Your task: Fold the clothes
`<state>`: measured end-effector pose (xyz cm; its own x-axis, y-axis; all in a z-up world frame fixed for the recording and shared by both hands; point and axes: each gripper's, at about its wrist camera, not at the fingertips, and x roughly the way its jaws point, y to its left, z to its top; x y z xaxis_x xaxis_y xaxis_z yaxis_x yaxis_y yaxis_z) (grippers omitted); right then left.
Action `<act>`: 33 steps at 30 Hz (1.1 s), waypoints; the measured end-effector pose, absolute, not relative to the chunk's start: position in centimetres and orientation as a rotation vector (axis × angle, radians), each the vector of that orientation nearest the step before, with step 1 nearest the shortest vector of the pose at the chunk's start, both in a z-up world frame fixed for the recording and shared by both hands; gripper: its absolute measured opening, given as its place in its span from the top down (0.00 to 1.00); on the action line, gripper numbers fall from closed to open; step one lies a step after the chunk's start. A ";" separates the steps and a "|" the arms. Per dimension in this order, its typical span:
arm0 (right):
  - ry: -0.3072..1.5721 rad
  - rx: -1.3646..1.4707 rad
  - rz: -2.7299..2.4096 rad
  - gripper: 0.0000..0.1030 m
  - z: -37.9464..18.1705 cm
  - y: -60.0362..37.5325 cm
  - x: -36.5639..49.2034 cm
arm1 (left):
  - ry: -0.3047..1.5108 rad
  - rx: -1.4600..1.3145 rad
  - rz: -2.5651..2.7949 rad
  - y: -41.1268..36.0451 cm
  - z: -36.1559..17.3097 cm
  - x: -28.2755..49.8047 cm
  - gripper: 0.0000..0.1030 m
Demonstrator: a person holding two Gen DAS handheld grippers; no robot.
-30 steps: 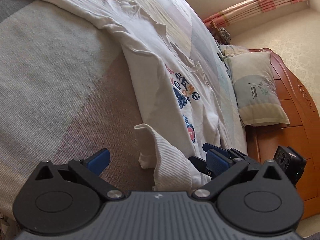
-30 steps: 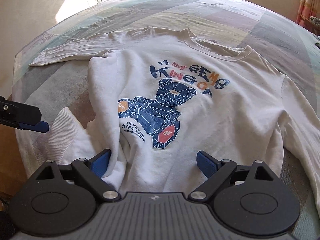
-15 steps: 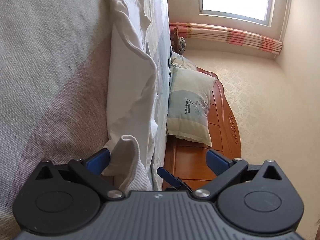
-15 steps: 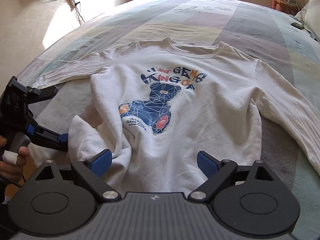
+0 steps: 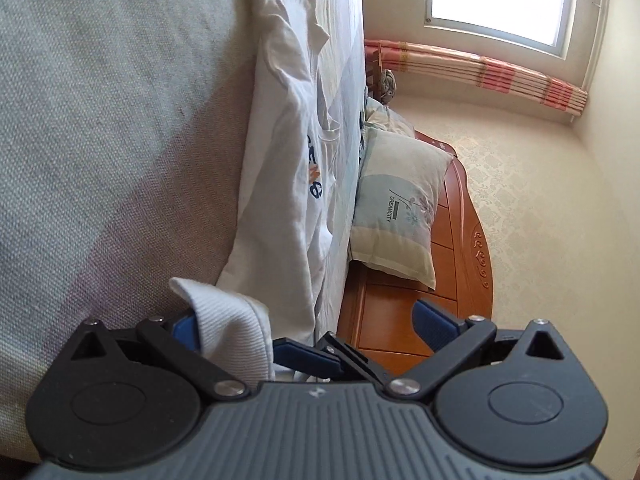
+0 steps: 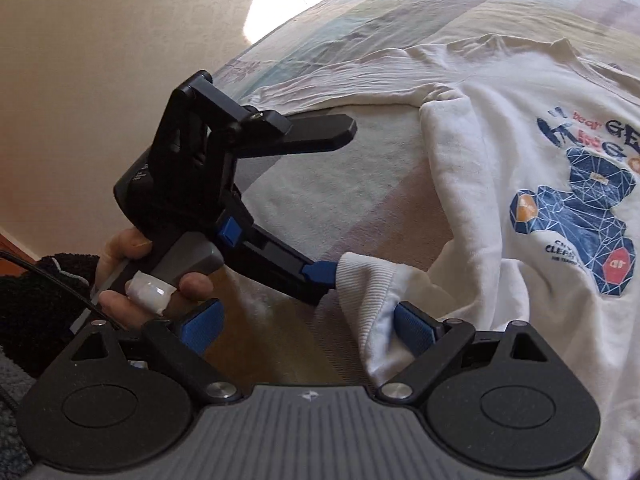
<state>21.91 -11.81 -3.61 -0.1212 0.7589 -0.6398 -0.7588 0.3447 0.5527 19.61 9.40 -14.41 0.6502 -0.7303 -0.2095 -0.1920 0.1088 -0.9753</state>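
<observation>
The white sweatshirt lies face up on the striped bedspread, its bear print to the right of the right gripper, and its ribbed hem corner is bunched up just ahead of that gripper's right fingertip. Half a second ago the right gripper looked square across the whole garment; it has since swung left, so the left gripper and the person's hand on its handle now fill the left of its view. The right gripper's jaws stand wide apart, the hem cloth touching only the right blue pad. The left gripper's jaws also gape: one finger hangs above the bed, the lower one touches the hem corner. In the left wrist view that ribbed corner rests against its left pad, as before, while the sweatshirt's lettering now shows ahead, with the pillow and wooden headboard to the right.
</observation>
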 end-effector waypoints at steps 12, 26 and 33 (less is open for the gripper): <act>1.080 0.143 1.054 0.08 -4.6 -19.3 23.7 | 0.854 -1.298 -0.352 8.8 -14.9 18.0 0.53; 1.054 0.121 0.991 0.07 -4.3 -22.6 22.2 | 0.861 -1.152 -0.198 8.2 -11.3 16.0 0.88; 1.002 0.100 0.954 0.07 -2.9 -24.7 22.8 | 0.811 -0.954 -0.028 10.8 -5.4 10.9 0.89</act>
